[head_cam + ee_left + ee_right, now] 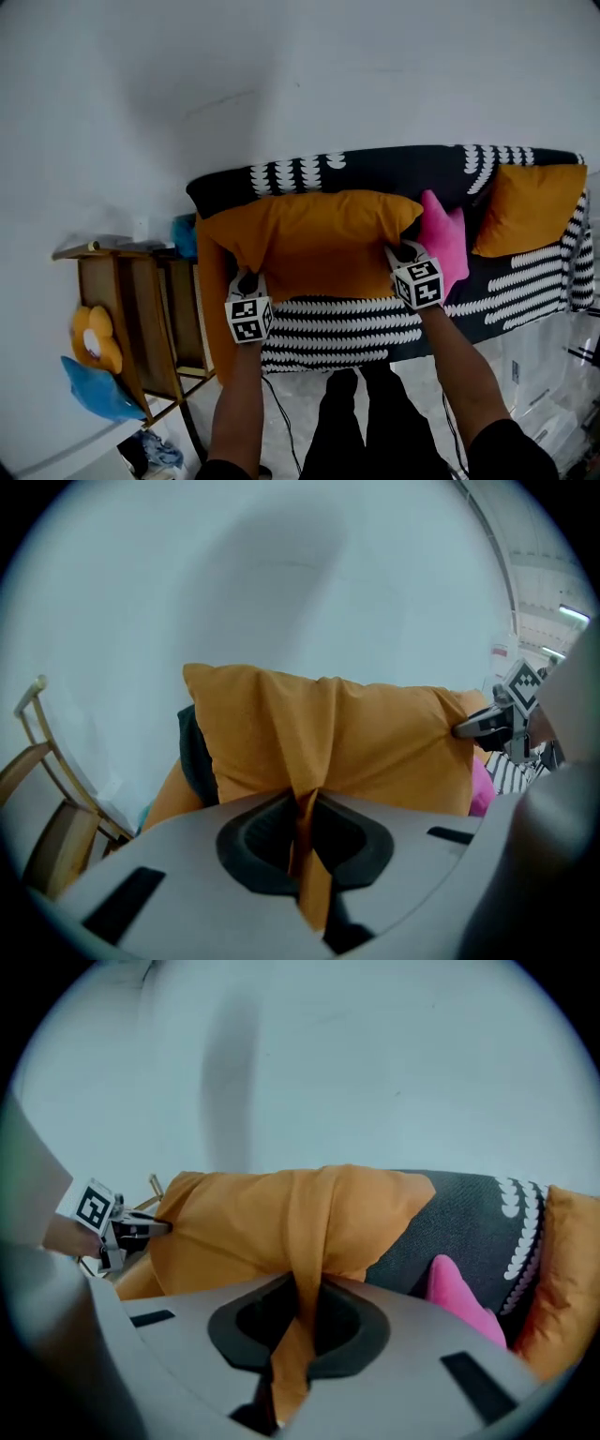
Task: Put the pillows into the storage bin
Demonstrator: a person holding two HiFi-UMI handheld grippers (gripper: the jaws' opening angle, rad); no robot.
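Note:
A large orange pillow (pixel 314 239) hangs lifted above the black-and-white sofa (pixel 375 333). My left gripper (pixel 246 281) is shut on its lower left edge; the pinched orange pillow (pixel 328 738) cloth runs between the left gripper (pixel 305 803) jaws. My right gripper (pixel 405 255) is shut on the pillow's lower right corner, and the orange pillow (pixel 281 1218) fabric bunches into the right gripper (pixel 305 1288) jaws. A pink pillow (pixel 445 239) leans just right of it. A second orange pillow (pixel 530 206) rests at the sofa's right end. No storage bin is in view.
A wooden rack (pixel 141 319) stands left of the sofa, with an orange plush toy (pixel 94 339) and a blue cushion (pixel 98 389) beside it. The white wall (pixel 281 75) is behind the sofa. The person's legs (pixel 361 422) stand at the sofa's front edge.

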